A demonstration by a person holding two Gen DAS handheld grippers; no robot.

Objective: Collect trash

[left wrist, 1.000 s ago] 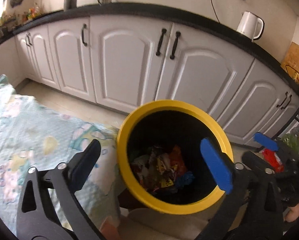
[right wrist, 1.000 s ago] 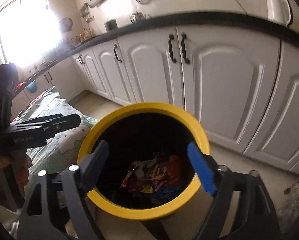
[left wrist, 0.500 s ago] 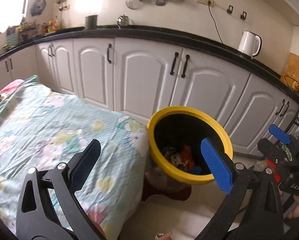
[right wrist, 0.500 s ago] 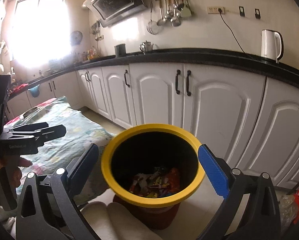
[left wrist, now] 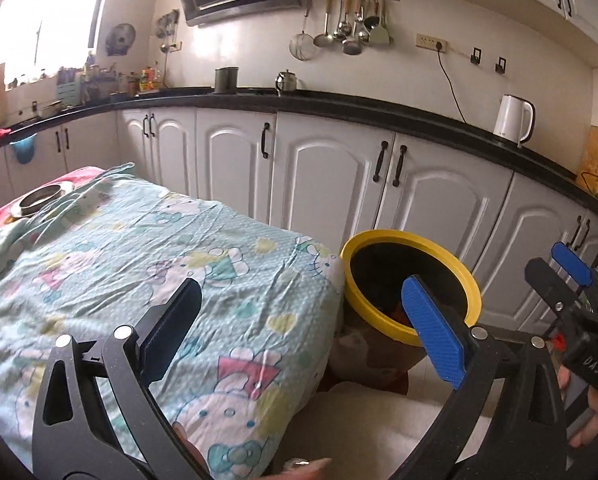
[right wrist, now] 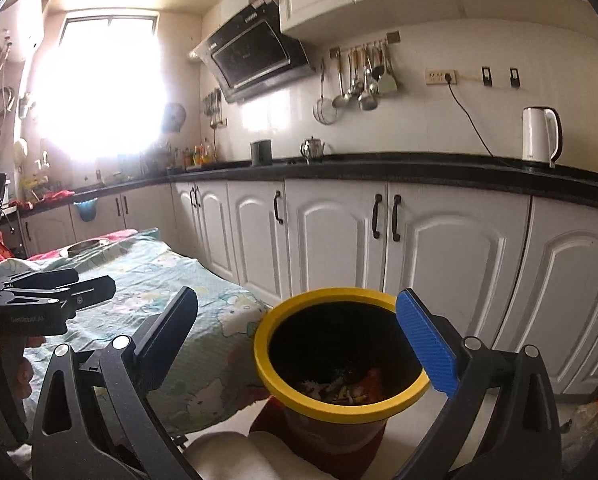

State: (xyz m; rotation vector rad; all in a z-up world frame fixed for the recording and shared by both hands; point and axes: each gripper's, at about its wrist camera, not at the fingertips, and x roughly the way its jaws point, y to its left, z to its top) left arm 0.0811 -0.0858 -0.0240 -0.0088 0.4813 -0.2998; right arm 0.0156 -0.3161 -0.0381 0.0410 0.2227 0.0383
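A yellow-rimmed bin [left wrist: 411,284] with a black inside stands on the floor at the corner of the cloth-covered table; it also shows in the right wrist view [right wrist: 339,352]. Colourful wrappers [right wrist: 343,388] lie at its bottom. My left gripper [left wrist: 303,332] is open and empty, above the table's near corner, left of the bin. My right gripper [right wrist: 299,340] is open and empty, above and in front of the bin. The right gripper shows at the right edge of the left wrist view [left wrist: 567,276]; the left gripper shows at the left of the right wrist view [right wrist: 51,292].
The table carries a light-blue cartoon-print cloth [left wrist: 139,264] with a metal dish [left wrist: 39,200] at its far end. White cabinets [left wrist: 331,184] under a black counter run behind. A white kettle [left wrist: 513,120] stands on the counter. A plastic bag [right wrist: 587,420] lies on the floor at right.
Both grippers have pulled up and back from over the bin, which now looks smaller and farther. The left view has swung left over the table. Both stay open and empty.
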